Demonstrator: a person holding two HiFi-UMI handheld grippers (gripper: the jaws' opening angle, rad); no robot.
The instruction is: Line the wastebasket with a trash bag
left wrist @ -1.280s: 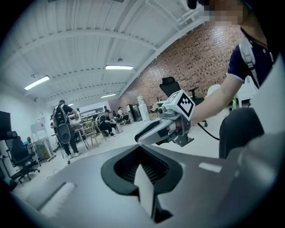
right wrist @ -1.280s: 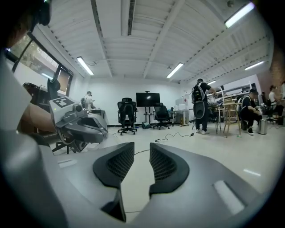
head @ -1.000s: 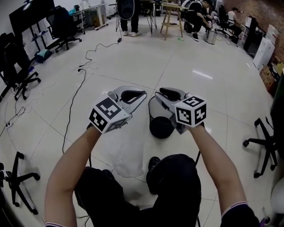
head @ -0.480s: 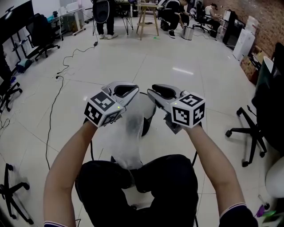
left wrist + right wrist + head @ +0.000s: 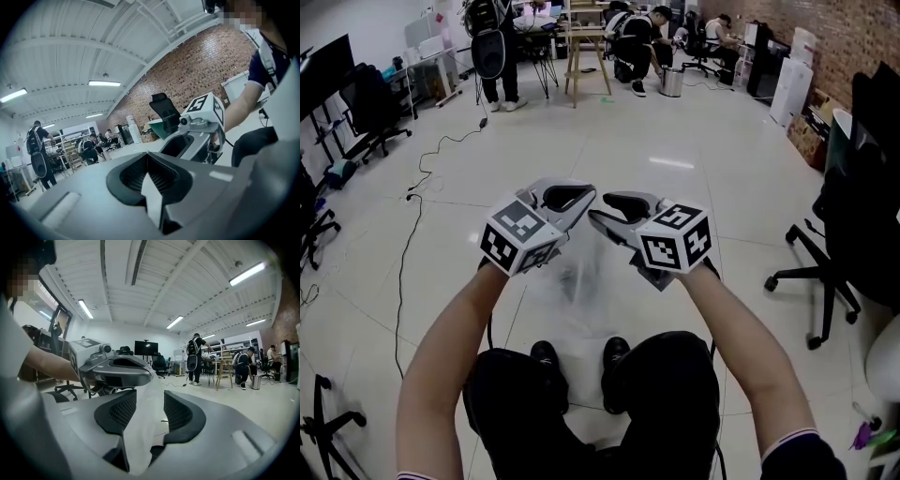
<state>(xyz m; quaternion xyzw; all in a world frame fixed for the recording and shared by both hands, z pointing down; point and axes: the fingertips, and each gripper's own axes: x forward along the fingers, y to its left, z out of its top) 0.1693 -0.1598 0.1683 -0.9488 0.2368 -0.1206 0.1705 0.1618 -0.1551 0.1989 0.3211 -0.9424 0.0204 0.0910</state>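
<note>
Head view: the trash bag (image 5: 577, 281) hangs, blurred, at frame centre below both tools. Only the gripper views reveal the grips. The left gripper (image 5: 149, 177) is clenched on its film. The right gripper (image 5: 149, 409) has just been opening, with film loose between its parted jaws.

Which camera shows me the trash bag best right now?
The right gripper view: the trash bag runs broad and white between the right gripper's jaws, which have just been opening. The left gripper view shows only a sliver pinched in the left gripper. The head view shows a faint blur hanging below both.
</note>
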